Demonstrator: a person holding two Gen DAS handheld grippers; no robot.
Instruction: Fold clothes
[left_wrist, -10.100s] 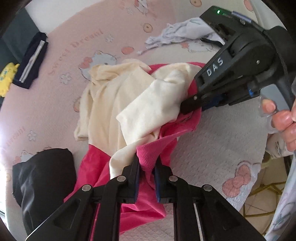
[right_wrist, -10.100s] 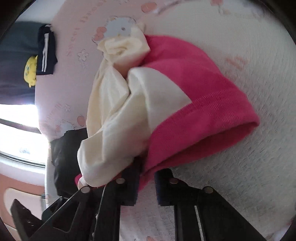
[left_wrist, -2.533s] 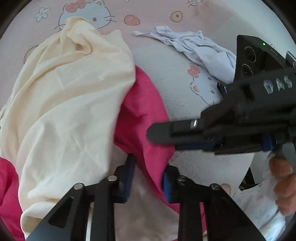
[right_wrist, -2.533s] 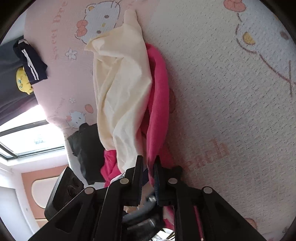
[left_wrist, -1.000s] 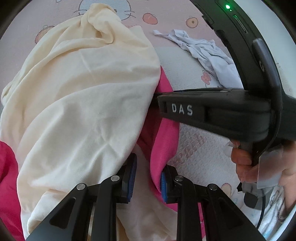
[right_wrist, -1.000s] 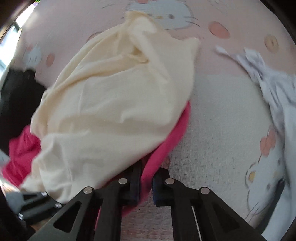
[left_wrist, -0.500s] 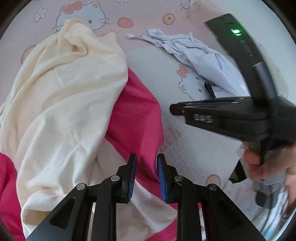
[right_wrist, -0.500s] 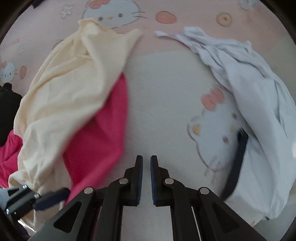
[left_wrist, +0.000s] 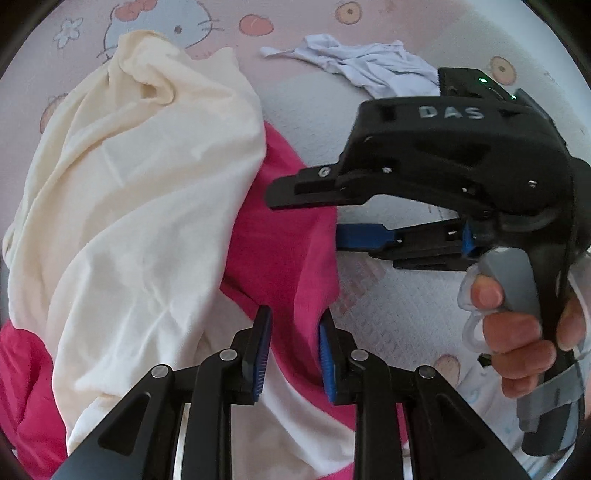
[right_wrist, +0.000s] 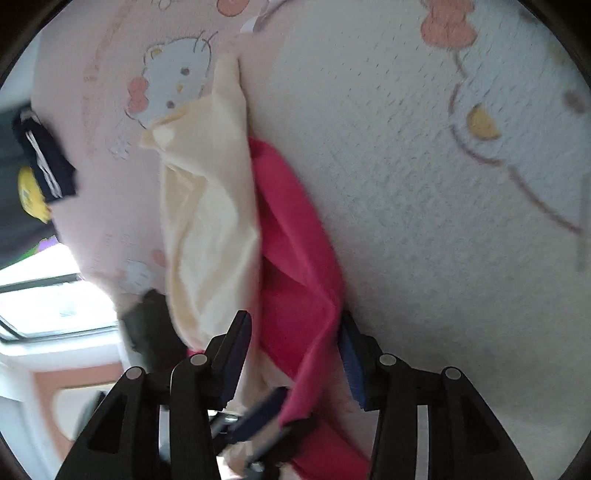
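While pink garment (left_wrist: 291, 236) lies bunched under cream shirt (left_wrist: 140, 192): left hand-held gripper (left_wrist: 293, 350) released astride pink hem; right hand-held gripper (right_wrist: 293, 354) opening around fold. Clench only pink layer.

The only lettering that reads clearly is "DAS", in pale raised capitals on the top of the black body of the right gripper (left_wrist: 334, 218), seen from the left wrist camera. On the pink cartoon-cat bedsheet (left_wrist: 295, 99), faint reddish script shows just below that gripper and, in the right wrist view, along the sheet's upper left, but it is too blurred to make out.
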